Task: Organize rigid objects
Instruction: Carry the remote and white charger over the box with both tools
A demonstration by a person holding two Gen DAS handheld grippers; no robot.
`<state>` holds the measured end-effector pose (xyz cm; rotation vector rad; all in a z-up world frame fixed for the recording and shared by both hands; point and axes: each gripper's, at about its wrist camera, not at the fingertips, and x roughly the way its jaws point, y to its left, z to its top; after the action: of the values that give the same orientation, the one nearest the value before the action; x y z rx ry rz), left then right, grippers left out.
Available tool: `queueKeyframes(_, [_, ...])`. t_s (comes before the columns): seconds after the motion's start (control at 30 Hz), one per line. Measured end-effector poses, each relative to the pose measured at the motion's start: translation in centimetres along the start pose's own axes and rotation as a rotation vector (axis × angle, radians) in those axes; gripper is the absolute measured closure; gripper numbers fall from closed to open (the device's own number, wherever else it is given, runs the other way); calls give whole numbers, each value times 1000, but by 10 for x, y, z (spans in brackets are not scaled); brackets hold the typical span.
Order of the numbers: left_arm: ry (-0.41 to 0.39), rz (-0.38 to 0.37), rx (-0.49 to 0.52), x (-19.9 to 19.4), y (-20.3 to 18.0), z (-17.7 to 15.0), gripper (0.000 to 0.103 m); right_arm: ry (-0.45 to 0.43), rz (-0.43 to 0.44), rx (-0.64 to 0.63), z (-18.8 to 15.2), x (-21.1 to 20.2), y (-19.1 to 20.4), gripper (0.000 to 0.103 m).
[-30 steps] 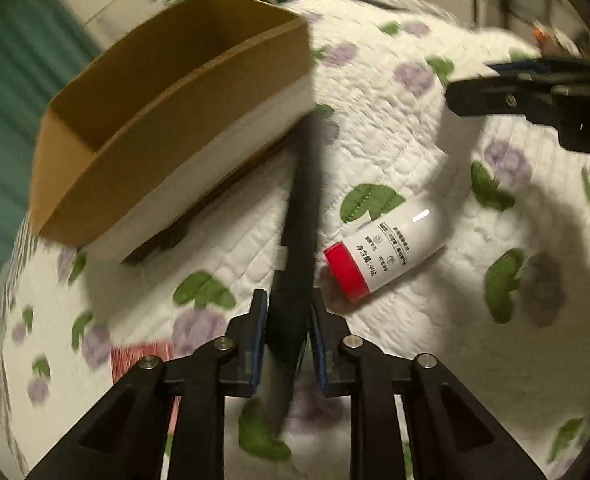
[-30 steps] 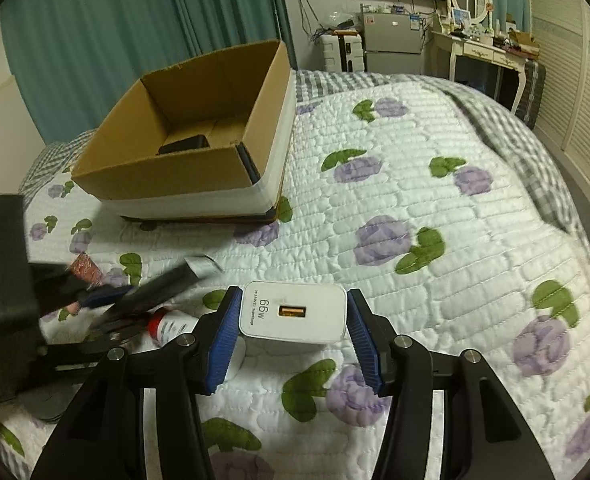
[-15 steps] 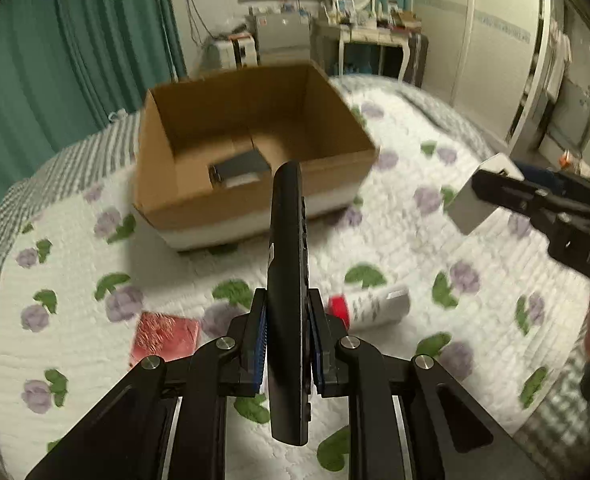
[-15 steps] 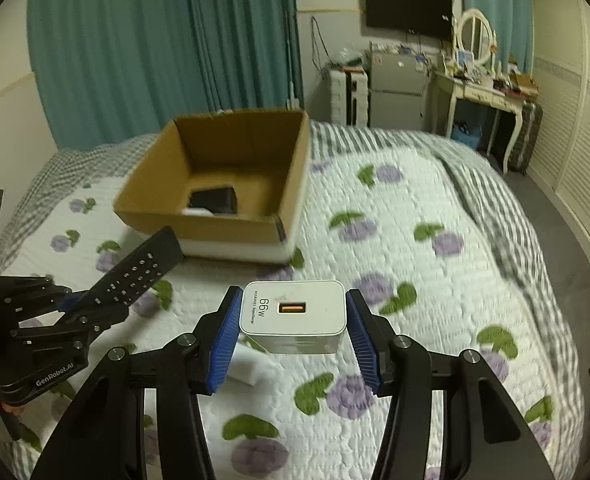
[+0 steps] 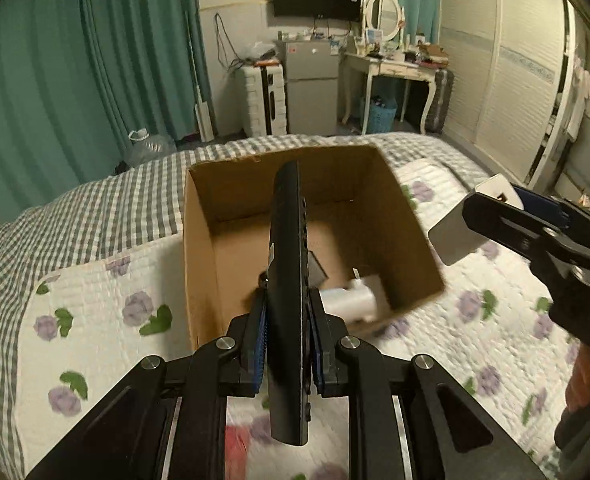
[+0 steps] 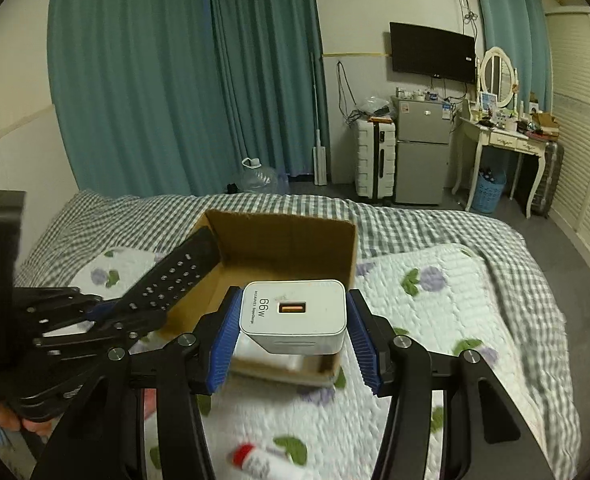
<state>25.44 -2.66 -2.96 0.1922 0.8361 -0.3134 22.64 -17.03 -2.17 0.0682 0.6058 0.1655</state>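
The left gripper (image 5: 286, 334) is clamped on a long black remote control (image 5: 288, 280), which stands on its edge between the blue-padded fingers (image 5: 259, 332) and points forward over the open top of a cardboard box (image 5: 199, 248). From the right wrist view, the same remote (image 6: 175, 276) slants up from the left gripper (image 6: 107, 310) with its button side showing, its far end just over the box's left wall. The right gripper (image 6: 293, 338) is closed on a white charger block (image 6: 293, 314) marked 66W, with an orange port facing the camera; its blue pads (image 6: 227, 336) press both sides of the block. From the left wrist view, the right gripper (image 5: 491, 216) hangs in the air to the right of the box, with the charger (image 5: 453, 236) at its tip near the box's right wall. The box (image 6: 287, 244) sits on a bed, on a white quilt (image 5: 95, 320) printed with purple flowers and green leaves, which lies over a grey checked sheet (image 5: 95, 208). Inside the box, a white object (image 5: 355, 296) lies near the front wall and a dark flat item (image 5: 317, 268) is partly hidden behind the remote. On the quilt near the camera lies a white tube with a red cap (image 6: 263, 462). Beyond the bed are teal curtains (image 6: 175, 80), a wall-mounted television (image 6: 433, 52), a small grey fridge (image 6: 419, 148) and a white dressing table (image 6: 503, 140) with an oval mirror.
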Motion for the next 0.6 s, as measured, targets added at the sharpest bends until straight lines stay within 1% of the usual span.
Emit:
queueKeyframes(0.13, [18,12,7,38,6,9,85,9,1,-37,1,30,3,52])
queueKeyframes(0.23, [22,0,-14,60,12,12,85,22,5,-51,-2,48,3,52])
queueKeyframes(0.3, [25,-2,-24,71,14,10,84,35,6,-59,-8,57,2,52])
queueKeyframes(0.4, [10,14,-58,74,17,8,79,49,7,-57,-13,67,-1,52])
queueKeyframes(0.47, [-11,32,-77,68,19,6,60,54,6,-53,-15,68,-1,52])
queueKeyframes(0.5, [-24,34,-84,62,20,6,45,55,3,-52,-16,68,-1,52])
queueKeyframes(0.6, [-46,47,-82,44,24,4,45,52,-7,-50,-14,64,0,52])
